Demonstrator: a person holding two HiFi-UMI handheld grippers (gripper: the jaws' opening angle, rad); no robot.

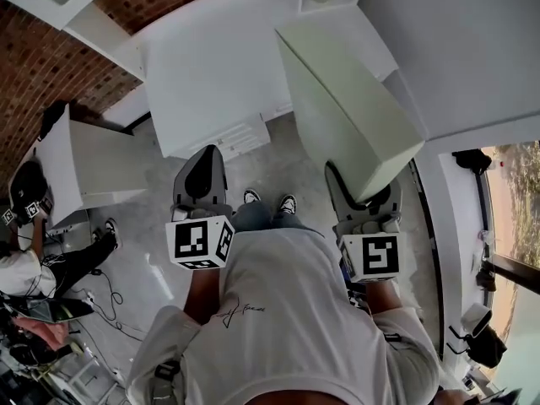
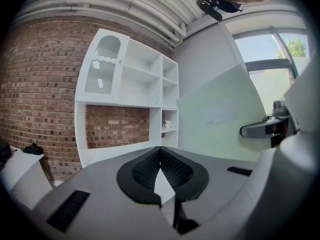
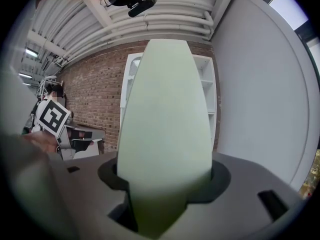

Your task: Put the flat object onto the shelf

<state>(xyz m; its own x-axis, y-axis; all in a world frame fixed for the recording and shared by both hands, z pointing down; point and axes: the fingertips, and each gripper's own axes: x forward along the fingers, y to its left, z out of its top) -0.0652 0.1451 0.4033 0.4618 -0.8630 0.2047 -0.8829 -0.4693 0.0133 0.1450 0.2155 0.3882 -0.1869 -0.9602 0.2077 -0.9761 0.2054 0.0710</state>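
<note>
Right gripper (image 1: 364, 201) clamped on pale green flat panel (image 1: 346, 99), held edge-up toward white shelf unit (image 2: 145, 79), left gripper (image 2: 160, 154) facing same shelf unit, jaws closed, empty.

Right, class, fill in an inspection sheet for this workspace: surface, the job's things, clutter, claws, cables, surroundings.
Surface: grey floor; no worktop in use.
Job's things: pale green flat panel, held tilted ahead of the person; white shelf unit against the brick wall.
Clutter: white table at left; small white item in one shelf compartment.
Claws: left claw shut, empty; right claw shut on the panel's lower end.
Cables: black leads loose on the floor, left.
Surroundings: window; second person at left.
</note>
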